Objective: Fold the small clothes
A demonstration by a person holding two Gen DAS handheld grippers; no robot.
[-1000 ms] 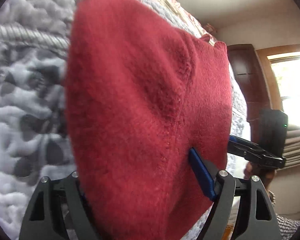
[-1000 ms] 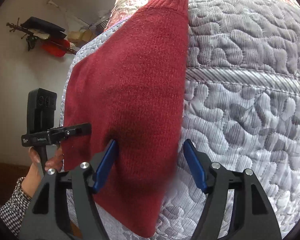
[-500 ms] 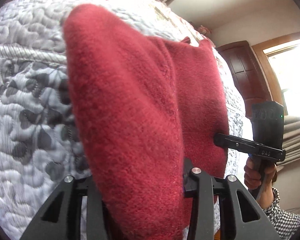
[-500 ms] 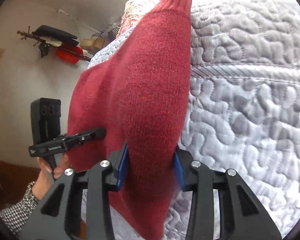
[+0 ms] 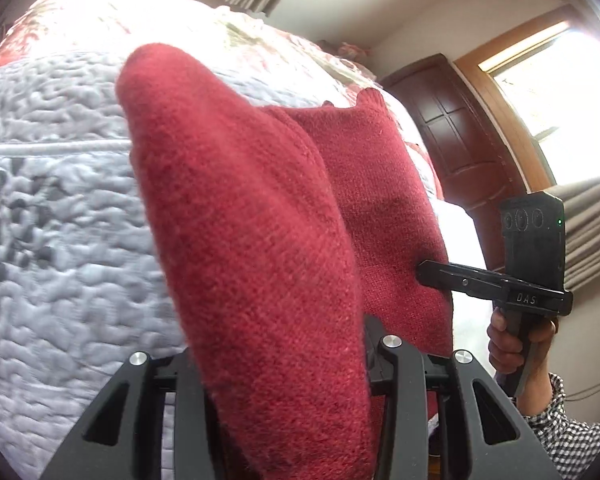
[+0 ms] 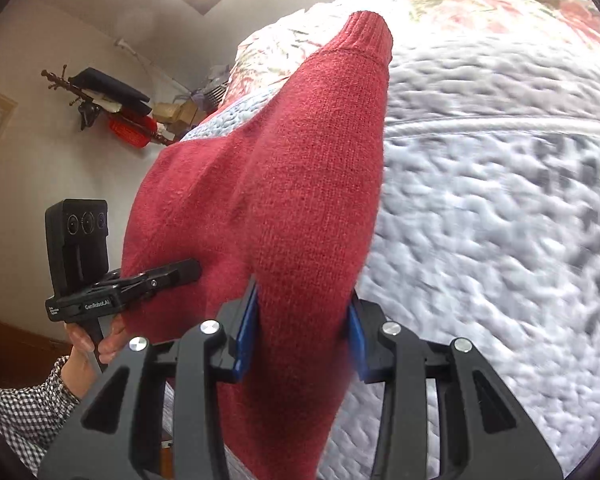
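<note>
A small dark red knit sweater [image 5: 260, 240] lies on a grey-white quilted bed [image 5: 52, 220], with its near part lifted off the quilt. My left gripper [image 5: 284, 360] is shut on one bunched side of it, and the cloth hides the fingertips. In the right wrist view the same sweater [image 6: 300, 200] rises to a ribbed cuff [image 6: 368, 36]. My right gripper [image 6: 302, 332] is shut on its other side, blue pads [image 6: 246, 328] pressing the knit. Each gripper shows in the other's view: the right [image 5: 424, 272] and the left [image 6: 192, 270], each nosing into the fabric.
The quilt [image 6: 500, 220] spreads wide beyond the sweater, with a floral cover [image 6: 480, 4] at the far end. A dark wooden door [image 5: 452, 128] and bright window [image 5: 560, 92] stand at the right. A wall rack with clutter [image 6: 112, 108] hangs at the left. Hands in checked sleeves [image 5: 556, 412] hold the grippers.
Both grippers went from open to shut on the sweater's near sides. The cloth has since been lifted, and both views have tilted up to show more of the bed and room.
</note>
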